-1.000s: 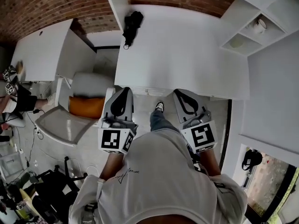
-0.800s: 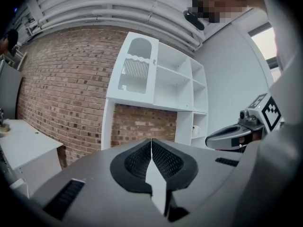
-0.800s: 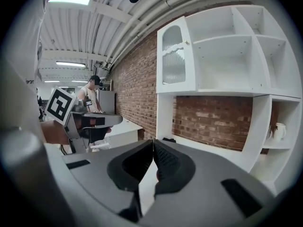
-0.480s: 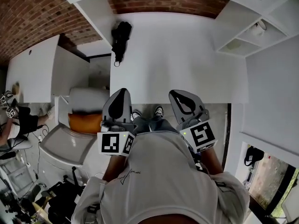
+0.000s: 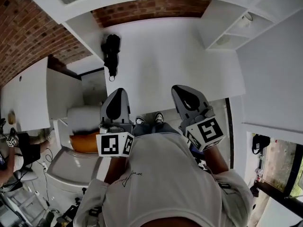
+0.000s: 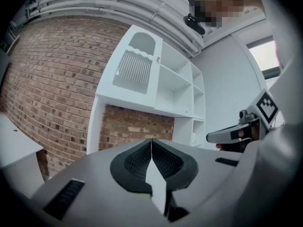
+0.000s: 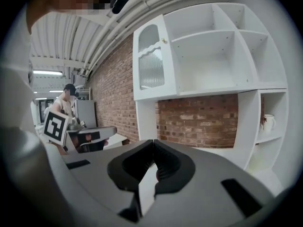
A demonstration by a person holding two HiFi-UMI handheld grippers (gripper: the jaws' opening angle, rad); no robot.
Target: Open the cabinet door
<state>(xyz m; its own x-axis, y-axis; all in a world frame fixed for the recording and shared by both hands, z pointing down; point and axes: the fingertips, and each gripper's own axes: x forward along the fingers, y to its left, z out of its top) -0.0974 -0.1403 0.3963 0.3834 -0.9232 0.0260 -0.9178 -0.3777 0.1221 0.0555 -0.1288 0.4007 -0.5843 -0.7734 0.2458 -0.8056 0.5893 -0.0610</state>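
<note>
The left gripper [image 6: 151,142] and the right gripper [image 7: 153,142] both have their jaws fully together, with nothing between the pads. In the head view they are side by side in front of the person, the left one at about 11 o'clock from the person's chest and the right one at about 1 o'clock, both well apart from the furniture.

At 12 o'clock from the grippers there is a wide white counter [image 5: 165,56]. It is almost bare; only a black object [image 5: 110,53] lies near its left edge, at about 11 o'clock. Behind the counter is a brick wall [image 7: 203,117], and the same brick continues along the left side of the room.

The cabinet door [image 7: 151,63] is above the counter, at 11 o'clock in the right gripper view. It is white with ribbed glass and a small knob [image 7: 164,40] on its right edge, and it is shut. To its right, from 12 to 2 o'clock, are open white shelves [image 7: 222,51]; a pale cup [image 7: 267,122] stands in a lower compartment at 3 o'clock.

White pipes [image 6: 118,4] run along the ceiling. At 9 o'clock in the head view an orange item [image 5: 87,143] lies on white furniture beside the counter.
</note>
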